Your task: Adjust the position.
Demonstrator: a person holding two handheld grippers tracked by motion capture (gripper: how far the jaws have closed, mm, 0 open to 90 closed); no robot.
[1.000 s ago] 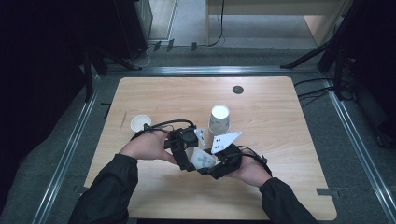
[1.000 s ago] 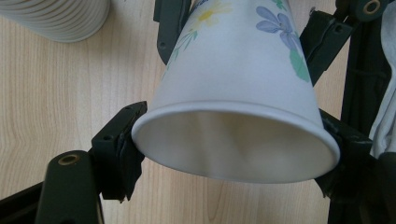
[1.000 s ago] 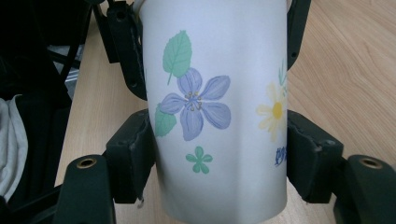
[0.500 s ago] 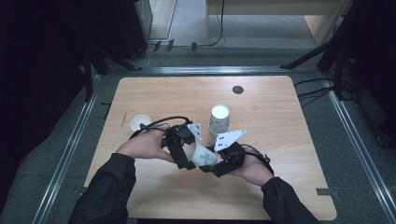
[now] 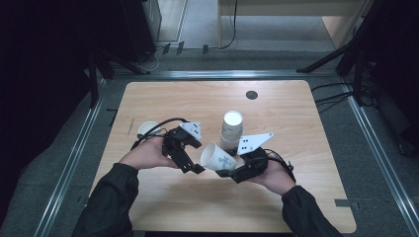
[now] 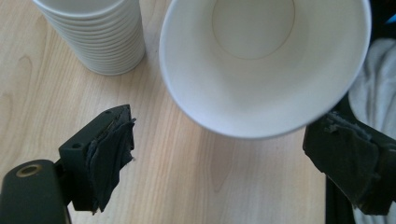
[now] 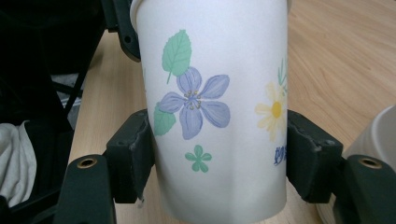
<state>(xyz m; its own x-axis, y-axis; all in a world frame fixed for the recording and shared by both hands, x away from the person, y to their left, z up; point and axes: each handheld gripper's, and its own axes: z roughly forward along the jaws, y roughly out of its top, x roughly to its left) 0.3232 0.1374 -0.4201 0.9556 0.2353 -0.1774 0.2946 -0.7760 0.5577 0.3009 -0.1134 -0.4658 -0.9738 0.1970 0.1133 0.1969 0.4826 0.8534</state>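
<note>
Near the centre of the high view, the right gripper (image 5: 231, 171) clamps a flowered paper cup (image 5: 217, 157) on its side, its mouth turned toward the left gripper (image 5: 190, 160). In the right gripper view both pads press the cup's walls (image 7: 217, 112); the rim is cut off at the top edge and the base at the bottom. The left gripper stands wide with nothing between its jaws, and its view looks straight into the cup's white inside (image 6: 261, 60), whose far rim runs out of frame. A stack of cups (image 5: 231, 129) stands upright just above, its top cropped in the upper left of the left gripper view (image 6: 98, 35). Another small white cup (image 5: 147, 129) at the table's (image 5: 296, 113) left is partly hidden behind the cable.
</note>
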